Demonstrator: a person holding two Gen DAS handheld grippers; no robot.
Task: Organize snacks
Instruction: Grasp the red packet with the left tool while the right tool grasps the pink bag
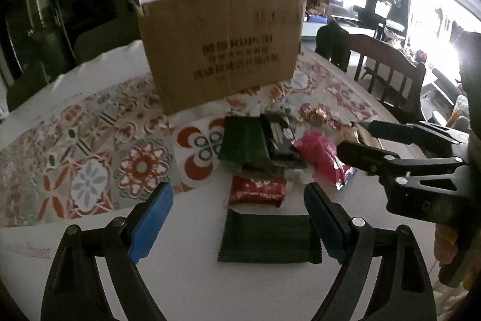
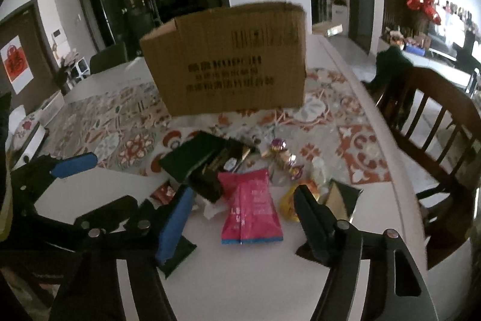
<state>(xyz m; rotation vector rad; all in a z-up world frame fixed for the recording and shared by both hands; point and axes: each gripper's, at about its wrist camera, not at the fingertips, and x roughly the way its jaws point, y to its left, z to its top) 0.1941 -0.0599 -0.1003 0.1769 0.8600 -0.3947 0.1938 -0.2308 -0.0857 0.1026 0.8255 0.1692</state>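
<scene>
A pile of snacks lies on the white table before an open cardboard box [image 1: 222, 47], also in the right wrist view [image 2: 228, 62]. My left gripper [image 1: 237, 218] is open and empty over a dark green packet [image 1: 267, 239], with a red packet [image 1: 255, 191] just beyond. Further on lie another green packet [image 1: 243, 142], a pink packet [image 1: 321, 158] and wrapped candies [image 1: 312, 115]. My right gripper [image 2: 243, 218] is open and empty around the pink packet [image 2: 251, 206]. It shows at the right of the left wrist view [image 1: 357, 137].
A patterned red and grey mat [image 1: 90, 140] covers the table's far half under the box. A wooden chair [image 2: 433, 134] stands at the table's right edge. A gold and yellow packet [image 2: 339, 197] lies by my right finger.
</scene>
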